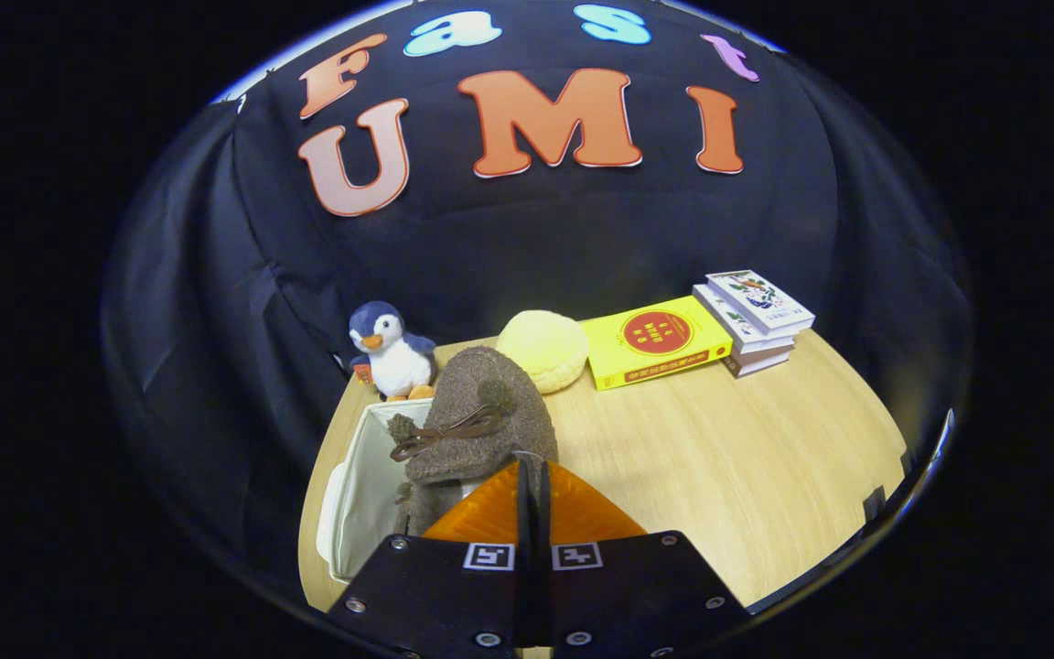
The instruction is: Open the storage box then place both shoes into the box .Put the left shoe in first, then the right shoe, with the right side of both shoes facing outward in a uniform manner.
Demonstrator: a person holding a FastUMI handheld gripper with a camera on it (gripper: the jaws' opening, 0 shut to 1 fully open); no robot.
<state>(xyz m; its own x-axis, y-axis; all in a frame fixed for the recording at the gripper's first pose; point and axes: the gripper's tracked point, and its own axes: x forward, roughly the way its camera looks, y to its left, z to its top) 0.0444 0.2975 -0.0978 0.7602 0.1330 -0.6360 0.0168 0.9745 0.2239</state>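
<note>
Presently: storage box, pale fabric walls, lid off, open beside the table's left edge. Shoe, brown felt, rounded toe, laced bow and pompom, pinched in the closed tongs and hanging over the box mouth, not yet set down; which shoe, cannot tell. Beyond: plush penguin, soft yellow bun-shaped cushion, glossy yellow book, stacked books.
</note>
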